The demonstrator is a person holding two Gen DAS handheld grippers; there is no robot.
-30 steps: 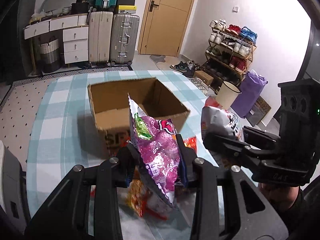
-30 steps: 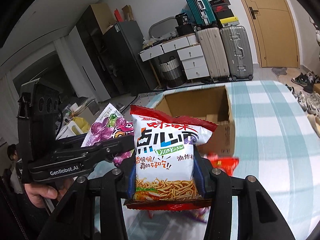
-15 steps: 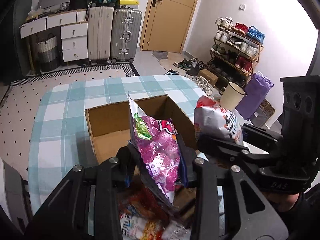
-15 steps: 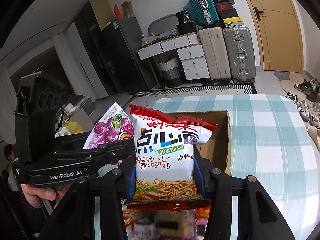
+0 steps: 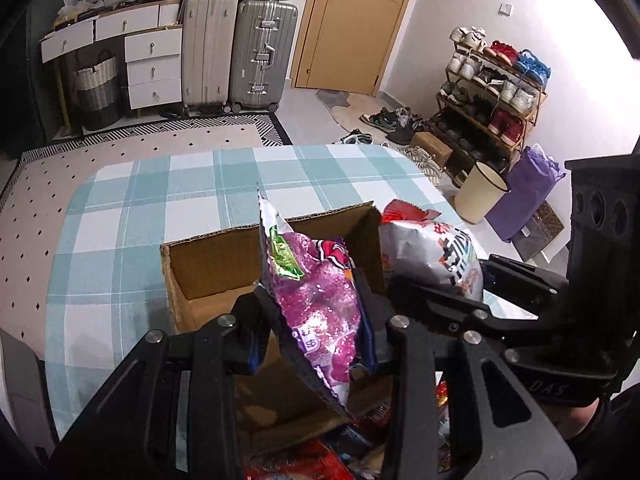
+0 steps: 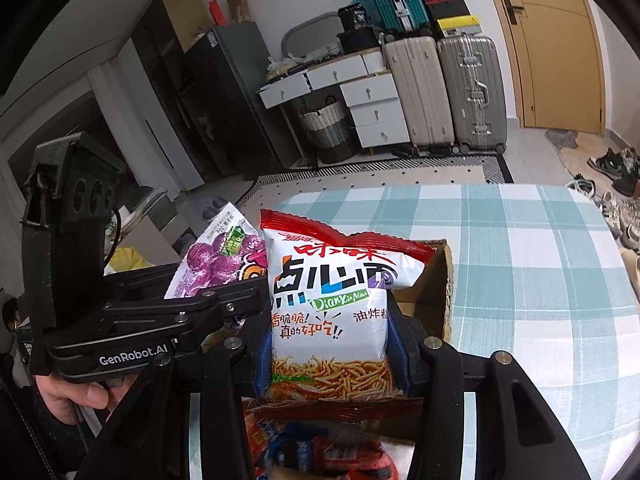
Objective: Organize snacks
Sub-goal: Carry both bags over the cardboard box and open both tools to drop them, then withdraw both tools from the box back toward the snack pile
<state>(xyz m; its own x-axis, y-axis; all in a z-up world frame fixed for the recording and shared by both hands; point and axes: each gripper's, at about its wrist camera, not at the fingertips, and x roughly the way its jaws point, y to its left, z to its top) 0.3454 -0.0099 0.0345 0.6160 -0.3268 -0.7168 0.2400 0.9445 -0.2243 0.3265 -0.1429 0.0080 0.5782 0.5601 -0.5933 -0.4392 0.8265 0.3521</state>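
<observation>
My left gripper (image 5: pixel 316 320) is shut on a purple snack bag (image 5: pixel 320 304) and holds it upright above the near side of an open cardboard box (image 5: pixel 208 264). My right gripper (image 6: pixel 328 340) is shut on a white and red noodle-snack bag (image 6: pixel 332 300), held above the same box (image 6: pixel 444 292). The two bags hang side by side: the noodle bag (image 5: pixel 432 252) shows right of the purple one, and the purple bag (image 6: pixel 224 256) shows left of the noodle one. Loose snack packets (image 6: pixel 320 448) lie below the grippers at the near edge.
The box stands on a table with a teal and white checked cloth (image 5: pixel 168 192). Behind it are suitcases (image 5: pixel 236 52), white drawers (image 5: pixel 148 64), a door and a shoe rack (image 5: pixel 492 92). A cream bin (image 5: pixel 480 192) stands on the floor at the right.
Both grippers have risen and tilted with their bags, so the box now sits lower and nearer beneath them. More loose packets show at the bottom edge. Both grips are unchanged.
</observation>
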